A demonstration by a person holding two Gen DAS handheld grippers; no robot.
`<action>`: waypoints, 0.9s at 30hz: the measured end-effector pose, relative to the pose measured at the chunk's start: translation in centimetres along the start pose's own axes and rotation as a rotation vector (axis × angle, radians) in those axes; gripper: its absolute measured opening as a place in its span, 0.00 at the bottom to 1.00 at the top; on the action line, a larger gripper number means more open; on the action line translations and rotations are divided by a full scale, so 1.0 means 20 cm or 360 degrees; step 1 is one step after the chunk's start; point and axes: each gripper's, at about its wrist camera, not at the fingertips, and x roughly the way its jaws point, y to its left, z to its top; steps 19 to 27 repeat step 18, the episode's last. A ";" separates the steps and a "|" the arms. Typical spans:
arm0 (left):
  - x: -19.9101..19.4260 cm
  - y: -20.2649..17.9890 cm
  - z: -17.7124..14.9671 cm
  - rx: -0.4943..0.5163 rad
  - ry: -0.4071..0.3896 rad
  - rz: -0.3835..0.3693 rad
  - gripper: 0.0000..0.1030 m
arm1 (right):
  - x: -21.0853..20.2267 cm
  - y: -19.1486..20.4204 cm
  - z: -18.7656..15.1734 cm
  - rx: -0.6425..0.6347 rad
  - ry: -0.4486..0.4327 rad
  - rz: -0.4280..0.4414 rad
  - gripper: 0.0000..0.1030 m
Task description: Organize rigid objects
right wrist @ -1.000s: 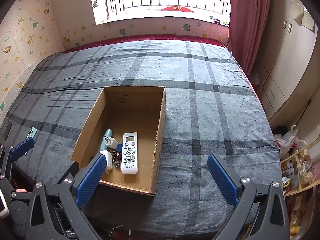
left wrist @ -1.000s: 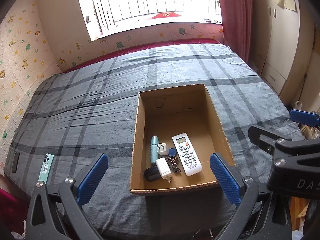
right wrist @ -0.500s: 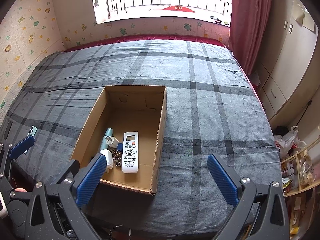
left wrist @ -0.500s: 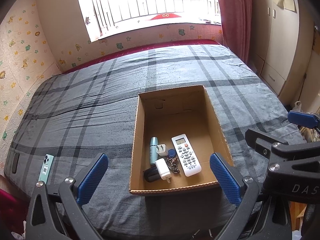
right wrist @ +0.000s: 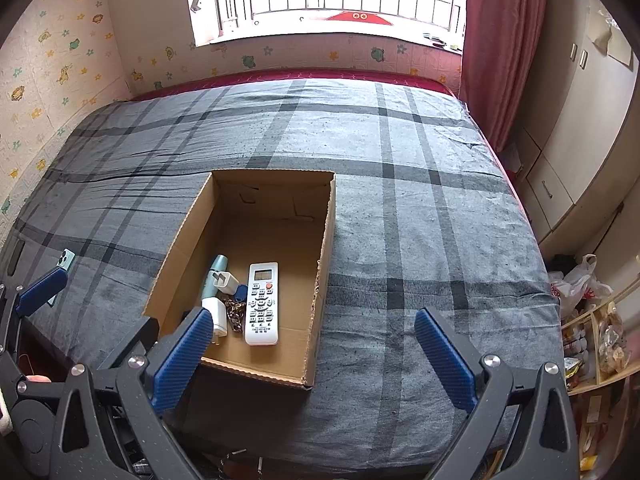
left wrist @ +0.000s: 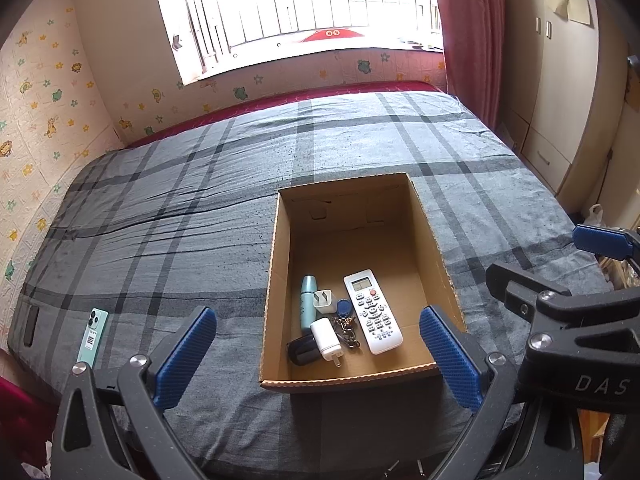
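An open cardboard box (left wrist: 431, 224) (right wrist: 328, 232) sits on the grey plaid bed. In it lie a white remote (left wrist: 372, 310) (right wrist: 262, 304), a teal tube (left wrist: 308, 300) (right wrist: 216, 270), two white chargers (left wrist: 326, 338) (right wrist: 224, 282), a key bunch with a blue fob (left wrist: 344, 320) (right wrist: 240, 292) and a black item (left wrist: 302, 352). A mint green phone (left wrist: 93, 334) (right wrist: 64, 258) lies on the bed left of the box. My left gripper (left wrist: 316, 354) is open and empty, in front of the box. My right gripper (right wrist: 312, 354) is open and empty, over the box's near right corner.
A dark flat object (left wrist: 30, 326) lies at the bed's left edge. A wardrobe (right wrist: 580, 128) and red curtain (right wrist: 496, 40) stand on the right. Bags and shelves (right wrist: 592, 320) crowd the floor at the right. Wallpapered walls bound the left and far sides.
Both grippers stay open; the views have shifted only very slightly. The objects have not moved.
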 end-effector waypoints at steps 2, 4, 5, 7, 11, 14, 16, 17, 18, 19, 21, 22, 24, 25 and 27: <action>0.00 0.00 0.00 0.0002 0.0000 0.0000 1.00 | 0.00 0.00 0.00 -0.0003 0.0002 -0.0001 1.00; 0.00 0.00 0.00 0.0003 0.0001 -0.0005 1.00 | 0.01 0.00 0.00 -0.0004 0.0002 0.0000 1.00; 0.00 0.00 0.00 0.0001 0.0001 -0.0003 1.00 | 0.01 0.00 0.00 -0.0007 0.0001 -0.0001 1.00; 0.00 0.00 0.00 0.0004 -0.0002 -0.0003 1.00 | 0.01 0.00 0.00 -0.0011 -0.0002 -0.0002 1.00; 0.01 -0.01 0.00 0.0006 0.0004 -0.0005 1.00 | 0.01 0.01 0.00 -0.0023 -0.0008 -0.0007 1.00; 0.02 -0.01 0.00 0.0004 0.0004 -0.0009 1.00 | 0.01 0.00 0.01 -0.0023 -0.0009 0.0002 1.00; 0.02 -0.01 0.00 0.0003 0.0000 -0.0012 1.00 | 0.02 0.00 0.01 -0.0024 -0.0009 0.0004 1.00; 0.03 -0.01 0.00 0.0003 0.0000 -0.0012 1.00 | 0.02 0.00 0.01 -0.0025 -0.0009 0.0003 1.00; 0.03 -0.01 0.00 0.0006 0.0000 -0.0011 1.00 | 0.02 0.00 0.01 -0.0027 -0.0009 0.0002 1.00; 0.03 -0.01 0.00 0.0006 0.0000 -0.0011 1.00 | 0.02 0.00 0.01 -0.0027 -0.0009 0.0002 1.00; 0.03 -0.01 0.00 0.0006 0.0000 -0.0011 1.00 | 0.02 0.00 0.01 -0.0027 -0.0009 0.0002 1.00; 0.03 -0.01 0.00 0.0006 0.0000 -0.0011 1.00 | 0.02 0.00 0.01 -0.0027 -0.0009 0.0002 1.00; 0.03 -0.01 0.00 0.0006 0.0000 -0.0011 1.00 | 0.02 0.00 0.01 -0.0027 -0.0009 0.0002 1.00; 0.03 -0.01 0.00 0.0006 0.0000 -0.0011 1.00 | 0.02 0.00 0.01 -0.0027 -0.0009 0.0002 1.00; 0.03 -0.01 0.00 0.0006 0.0000 -0.0011 1.00 | 0.02 0.00 0.01 -0.0027 -0.0009 0.0002 1.00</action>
